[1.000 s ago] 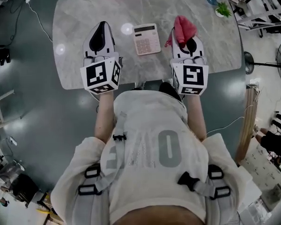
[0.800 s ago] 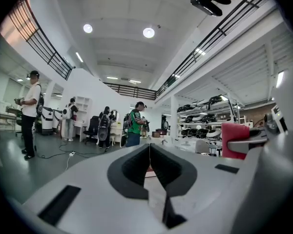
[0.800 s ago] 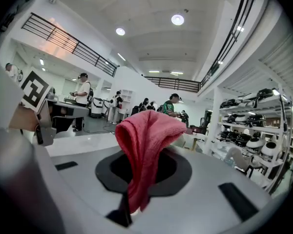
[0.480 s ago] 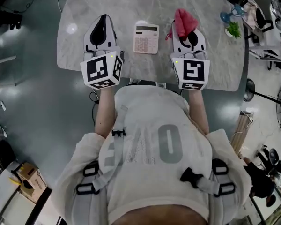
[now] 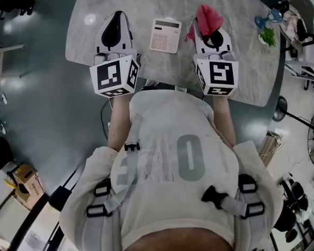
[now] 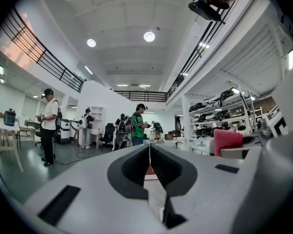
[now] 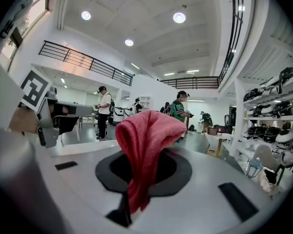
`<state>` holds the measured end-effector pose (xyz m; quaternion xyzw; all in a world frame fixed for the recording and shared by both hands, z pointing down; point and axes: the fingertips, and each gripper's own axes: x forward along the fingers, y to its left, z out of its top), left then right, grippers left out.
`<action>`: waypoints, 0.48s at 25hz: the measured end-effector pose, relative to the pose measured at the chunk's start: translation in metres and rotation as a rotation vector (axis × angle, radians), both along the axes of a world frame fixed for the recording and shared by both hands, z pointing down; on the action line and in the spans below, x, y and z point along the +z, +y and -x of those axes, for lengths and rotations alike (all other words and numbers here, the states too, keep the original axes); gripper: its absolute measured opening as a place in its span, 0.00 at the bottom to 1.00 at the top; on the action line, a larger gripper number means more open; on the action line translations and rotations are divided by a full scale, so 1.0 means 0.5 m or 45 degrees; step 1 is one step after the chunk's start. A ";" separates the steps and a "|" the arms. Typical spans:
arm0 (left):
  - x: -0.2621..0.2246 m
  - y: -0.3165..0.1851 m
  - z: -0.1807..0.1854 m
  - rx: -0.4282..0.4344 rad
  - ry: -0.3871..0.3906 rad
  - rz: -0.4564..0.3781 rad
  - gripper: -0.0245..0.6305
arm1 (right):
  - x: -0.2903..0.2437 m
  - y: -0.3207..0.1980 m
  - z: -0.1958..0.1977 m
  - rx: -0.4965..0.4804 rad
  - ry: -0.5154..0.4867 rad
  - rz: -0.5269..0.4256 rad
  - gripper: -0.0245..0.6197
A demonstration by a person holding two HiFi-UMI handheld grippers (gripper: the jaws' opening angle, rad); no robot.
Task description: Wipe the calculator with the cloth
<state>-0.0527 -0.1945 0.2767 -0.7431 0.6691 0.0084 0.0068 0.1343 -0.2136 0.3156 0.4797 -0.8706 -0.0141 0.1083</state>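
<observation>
Calculator (image 5: 165,35) flat on counter (image 5: 146,4), between both hand-held grippers. Long axis pointing away from the person, display end at the far side. Left hand-held gripper (image 6: 149,147) with jaws together, empty. Right hand-held gripper (image 5: 209,33) clamped on red cloth (image 7: 146,135), just right of calculator.

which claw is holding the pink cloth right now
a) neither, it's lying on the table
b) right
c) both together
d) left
b: the right claw is clamped on the pink cloth, while the left claw is shut with nothing in it.
</observation>
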 end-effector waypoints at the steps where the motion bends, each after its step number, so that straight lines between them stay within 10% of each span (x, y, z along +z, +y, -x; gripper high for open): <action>1: -0.001 0.003 0.001 -0.008 0.003 -0.003 0.07 | 0.001 0.002 0.001 -0.009 0.001 0.004 0.13; 12: -0.008 0.000 -0.016 0.037 0.039 0.017 0.11 | -0.002 0.013 -0.008 -0.022 -0.005 0.009 0.13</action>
